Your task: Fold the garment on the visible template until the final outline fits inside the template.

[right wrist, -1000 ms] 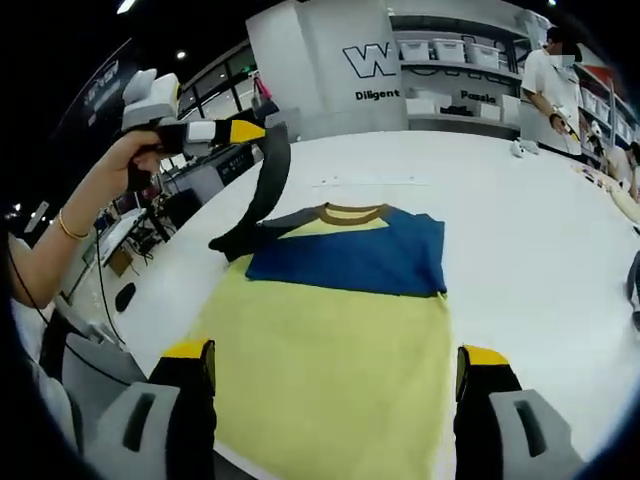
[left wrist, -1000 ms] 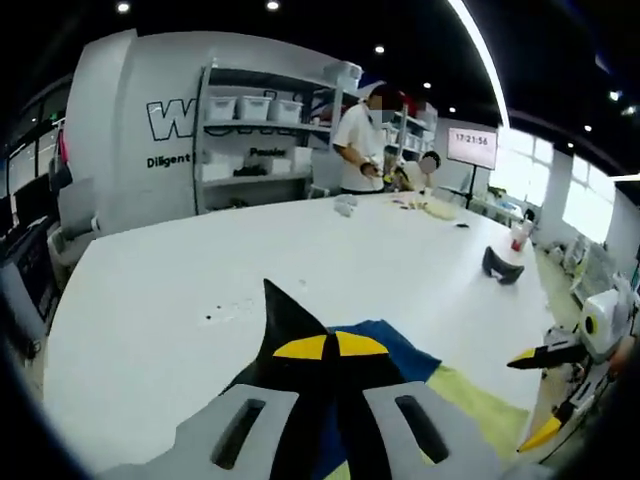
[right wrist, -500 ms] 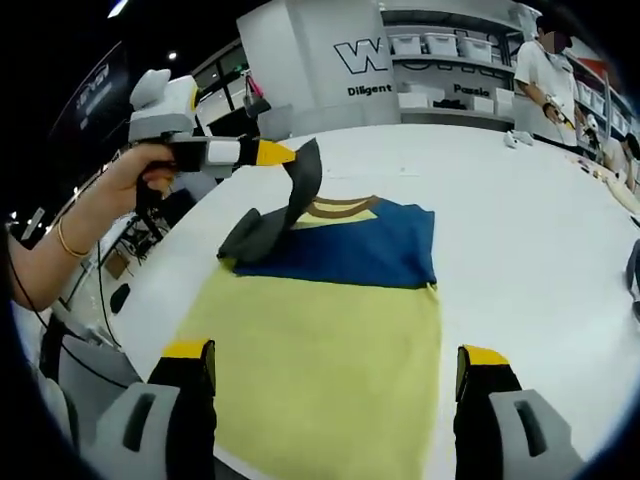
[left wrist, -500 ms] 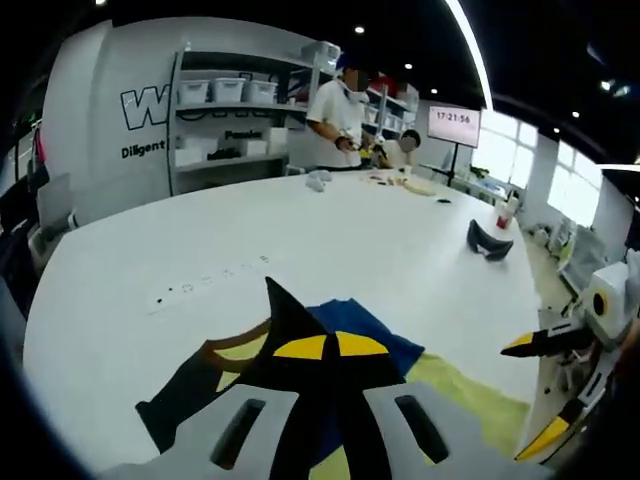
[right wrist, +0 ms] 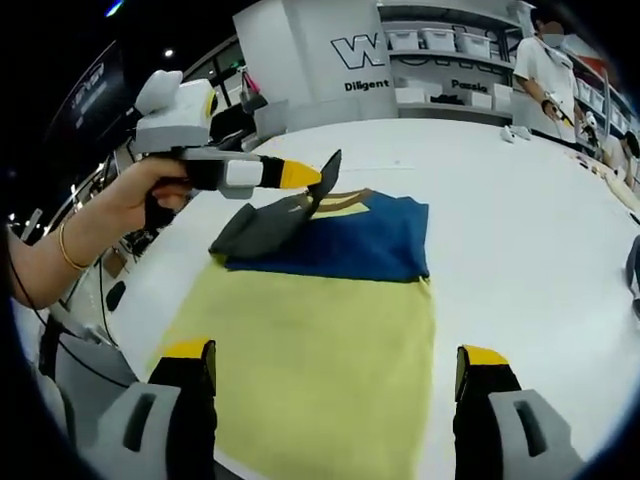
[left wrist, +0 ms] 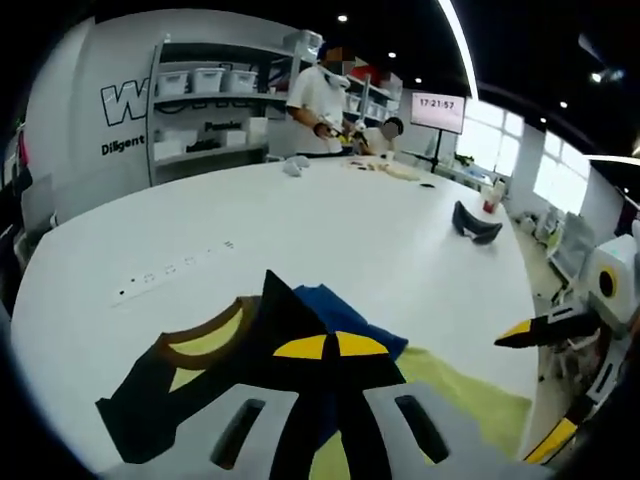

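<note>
Dark-grey sleeve (right wrist: 262,222) of yellow-and-blue shirt (right wrist: 320,340) pinched in left gripper (right wrist: 318,177), mid-fold inward at frame centre. Right gripper (right wrist: 335,372) wide open, empty. Next: lay sleeve flat on blue panel, release.

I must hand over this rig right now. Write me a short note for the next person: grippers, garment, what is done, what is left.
Left gripper: shut on the dark sleeve, folding it over the T-shirt.
Right gripper: open, holding nothing, near the yellow hem.
T-shirt: flat on the white table, collar away from you.
Done: one sleeve partly folded in.
Left: lay that sleeve down, then fold the rest. I cannot make out a template outline.
</note>
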Tool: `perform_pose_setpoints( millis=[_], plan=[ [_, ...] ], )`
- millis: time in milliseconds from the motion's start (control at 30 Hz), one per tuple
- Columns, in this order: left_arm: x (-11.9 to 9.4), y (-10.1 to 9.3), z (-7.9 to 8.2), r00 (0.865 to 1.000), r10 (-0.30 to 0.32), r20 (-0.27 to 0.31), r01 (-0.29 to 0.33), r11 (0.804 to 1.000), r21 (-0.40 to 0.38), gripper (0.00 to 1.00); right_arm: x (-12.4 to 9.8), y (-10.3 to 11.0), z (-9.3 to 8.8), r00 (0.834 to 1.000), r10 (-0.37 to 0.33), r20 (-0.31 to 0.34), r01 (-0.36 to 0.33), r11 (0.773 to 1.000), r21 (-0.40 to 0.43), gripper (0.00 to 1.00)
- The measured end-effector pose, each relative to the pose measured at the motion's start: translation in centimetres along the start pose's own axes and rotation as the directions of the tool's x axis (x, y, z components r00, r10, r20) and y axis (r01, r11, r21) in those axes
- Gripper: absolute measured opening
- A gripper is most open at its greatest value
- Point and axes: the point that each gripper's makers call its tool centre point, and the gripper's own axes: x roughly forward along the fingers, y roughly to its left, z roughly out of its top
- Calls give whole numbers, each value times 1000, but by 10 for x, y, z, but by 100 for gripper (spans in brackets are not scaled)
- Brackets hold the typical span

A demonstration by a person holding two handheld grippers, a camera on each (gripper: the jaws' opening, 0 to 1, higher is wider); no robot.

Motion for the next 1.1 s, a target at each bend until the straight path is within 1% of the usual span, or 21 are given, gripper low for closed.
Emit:
perform_pose_setpoints(
  millis=[133,500,600,667,733,833,933,967,1100],
  plan=[
    [10,-10,-1,1000,-11,-2,11,1000,17,0,1,-2,-2,1000,-1,-6,1,1000,1,99],
    [33,-30,-20,999,-38,-36,39,999,37,0,4,-9,-6,1000,-14,-23,14,1000,4,98],
    [31,-34,-20,998,-46,-35,47,998,35,1,5,-12,-6,1000,-19,-25,19,1000,4,99],
    [25,-34,-19,999,-36,-27,37,998,59,3,4,-13,-6,999,-25,-24,25,1000,0,98],
    [17,-29,-17,999,-23,-26,25,998,64,7,5,-13,-4,1000,-22,-18,22,1000,3,99],
    [4,-18,-11,1000,-5,12,5,1000,31,18,5,-12,-1,1000,-19,-10,19,1000,3,98],
    [-4,-11,-9,1000,6,22,-6,1000,24,27,6,-10,2,1000,-14,-3,14,1000,3,98],
    [-13,-5,-7,999,16,35,-16,1000,7,29,5,-8,5,1000,-11,3,11,1000,3,98],
    [-28,10,-7,998,44,50,-42,999,-30,42,6,-5,12,1000,2,16,-3,1000,4,97]
  ],
)
